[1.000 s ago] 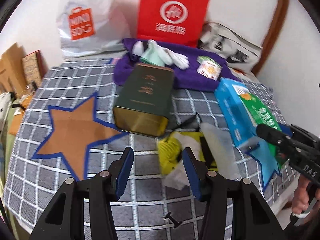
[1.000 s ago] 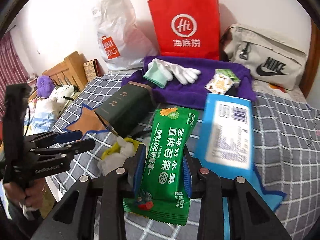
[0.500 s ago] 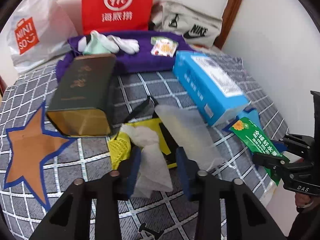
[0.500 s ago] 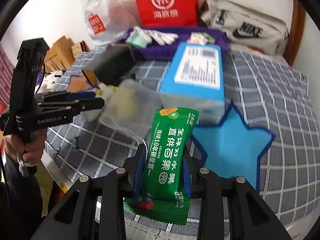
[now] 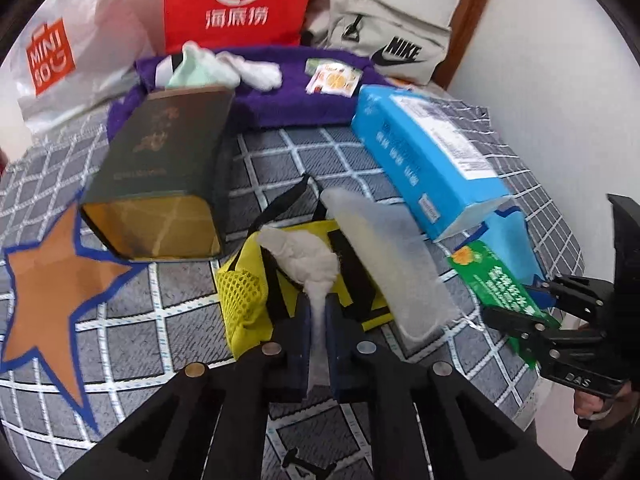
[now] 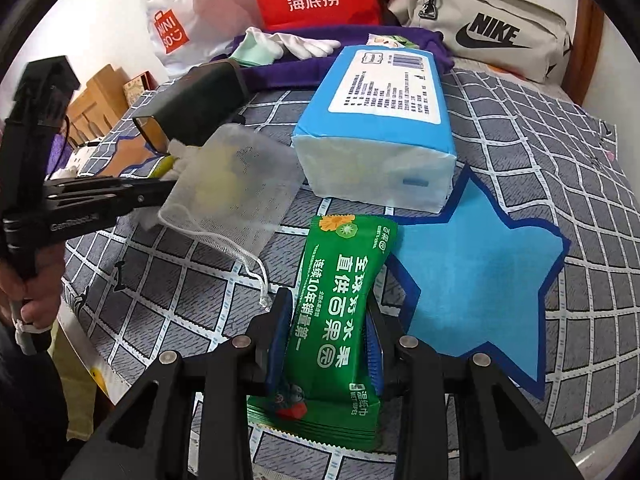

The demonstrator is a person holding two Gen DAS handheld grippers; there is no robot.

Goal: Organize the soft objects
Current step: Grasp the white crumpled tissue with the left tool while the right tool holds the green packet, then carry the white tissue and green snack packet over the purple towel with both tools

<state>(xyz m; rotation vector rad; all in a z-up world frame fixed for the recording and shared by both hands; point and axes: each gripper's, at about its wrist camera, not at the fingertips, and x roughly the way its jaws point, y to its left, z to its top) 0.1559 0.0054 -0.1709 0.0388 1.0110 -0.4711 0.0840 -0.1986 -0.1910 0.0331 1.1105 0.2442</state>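
Observation:
My left gripper (image 5: 318, 320) is shut on a crumpled white cloth (image 5: 304, 258) lying over a yellow mesh bag (image 5: 244, 292). A white drawstring pouch (image 5: 396, 264) lies just right of it; it also shows in the right wrist view (image 6: 232, 184). My right gripper (image 6: 326, 336) is shut on a green wet-wipes pack (image 6: 340, 308), held low over the checked bed cover, next to a blue star mat (image 6: 480, 284). The pack and right gripper show in the left wrist view (image 5: 500, 292) at the right.
A blue tissue pack (image 6: 384, 120) lies behind the star mat. A dark green tin (image 5: 160, 176) lies on its side beside an orange star mat (image 5: 52, 292). A purple towel (image 5: 288, 100) holds white gloves and a small packet. Bags lean on the wall.
My left gripper has closed on the white cloth. My right gripper has lowered the green pack toward the bed beside the blue star mat.

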